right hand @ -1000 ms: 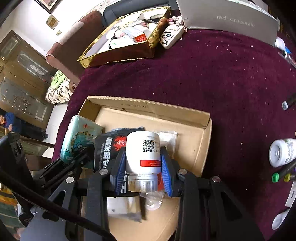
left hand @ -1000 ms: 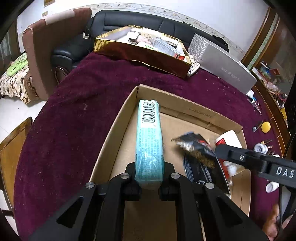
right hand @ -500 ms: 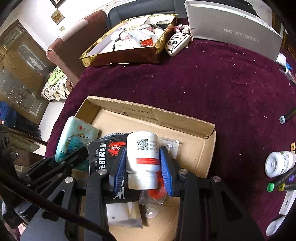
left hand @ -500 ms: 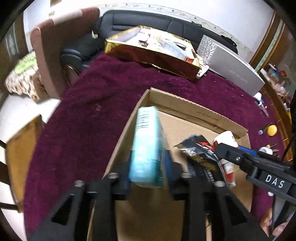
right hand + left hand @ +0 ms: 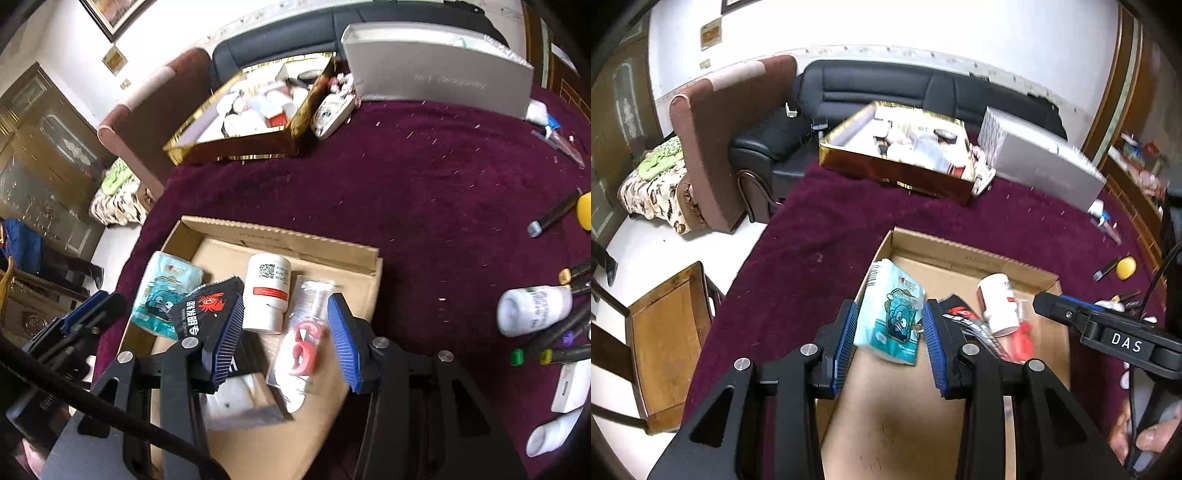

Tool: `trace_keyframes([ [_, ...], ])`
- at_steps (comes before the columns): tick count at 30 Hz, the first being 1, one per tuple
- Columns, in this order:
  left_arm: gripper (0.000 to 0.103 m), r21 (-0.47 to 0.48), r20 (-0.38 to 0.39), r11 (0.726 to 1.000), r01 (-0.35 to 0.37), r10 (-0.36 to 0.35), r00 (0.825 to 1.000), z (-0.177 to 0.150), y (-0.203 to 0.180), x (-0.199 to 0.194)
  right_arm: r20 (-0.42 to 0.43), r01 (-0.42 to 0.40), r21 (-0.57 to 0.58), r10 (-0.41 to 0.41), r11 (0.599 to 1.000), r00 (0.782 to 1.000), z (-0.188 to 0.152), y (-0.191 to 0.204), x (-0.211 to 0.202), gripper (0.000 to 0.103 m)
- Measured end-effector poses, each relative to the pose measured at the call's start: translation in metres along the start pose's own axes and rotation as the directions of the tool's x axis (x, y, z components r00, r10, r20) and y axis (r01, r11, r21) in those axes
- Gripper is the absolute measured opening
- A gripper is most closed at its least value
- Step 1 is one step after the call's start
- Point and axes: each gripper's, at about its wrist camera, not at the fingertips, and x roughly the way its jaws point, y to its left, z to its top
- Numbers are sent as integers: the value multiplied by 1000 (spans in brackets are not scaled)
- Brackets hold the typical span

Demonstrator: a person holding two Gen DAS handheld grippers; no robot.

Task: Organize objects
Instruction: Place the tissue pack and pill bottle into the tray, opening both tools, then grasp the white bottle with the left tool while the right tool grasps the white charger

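Cardboard box (image 5: 325,247): 1 bottle (image 5: 266,295), 1 tissue pack (image 5: 892,321), 1 black sachet (image 5: 207,310) | left tool (image 5: 890,350), right tool (image 5: 286,343): both released

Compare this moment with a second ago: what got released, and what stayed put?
Both grippers opened. The left gripper let go of the tissue pack; the right gripper released the white bottle. Both now lie in the cardboard box, which stayed put, as did the gold tray.

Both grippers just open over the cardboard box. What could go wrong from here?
1. The tissue pack lies against the cardboard box wall between the left gripper fingers; pulling back may snag it.
2. The white bottle lies on its side by the right gripper; it may roll if bumped.
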Motion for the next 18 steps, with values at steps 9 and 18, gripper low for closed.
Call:
trace_keyframes([
  [9,54,-169,24,963,212,-211,977,-19,7,-53,58,10,15,-11,1000,998,-14,-25,-49,52],
  [18,55,-163,57,925,344,-340,939,-59,-46,-97,107,10,72,-17,997,994,-54,-83,-103,58],
])
